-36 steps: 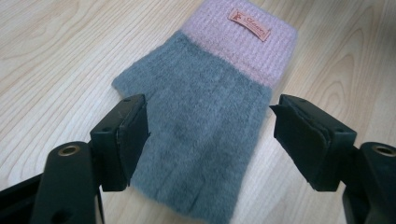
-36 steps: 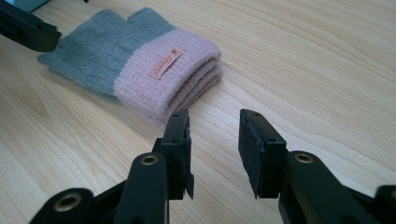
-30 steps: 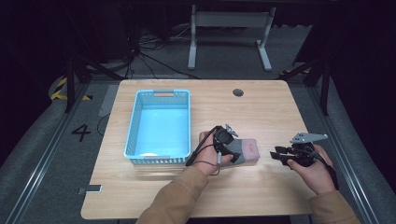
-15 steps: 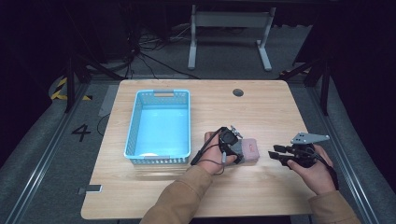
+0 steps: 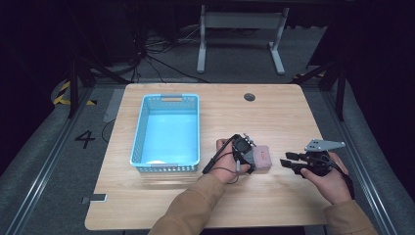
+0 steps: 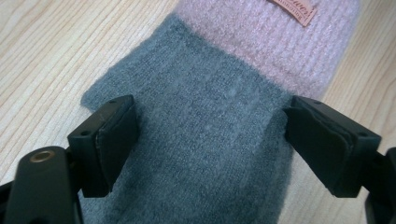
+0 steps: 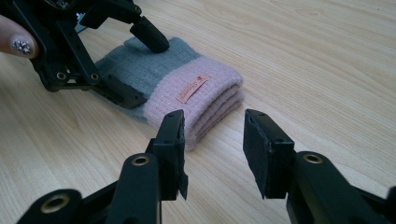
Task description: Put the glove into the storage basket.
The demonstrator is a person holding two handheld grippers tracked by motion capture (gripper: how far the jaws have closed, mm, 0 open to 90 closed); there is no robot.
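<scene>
Wooden table [image 5: 274,112], blue basket [image 5: 166,132] frame-left. Folded grey-pink knit [image 5: 260,157] lower-centre, pink label [image 7: 192,88] w/ script unreadable. Left gripper [image 6: 210,135] gaping astride knit's grey end; has slid right since earlier. Right gripper [image 7: 212,149] released, nr pink end.

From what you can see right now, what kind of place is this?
Probably a robotics data-collection lab: a light wooden table on a dark carpeted floor with floor rails, loose black cables, and hand-held left gripper and right gripper.
</scene>
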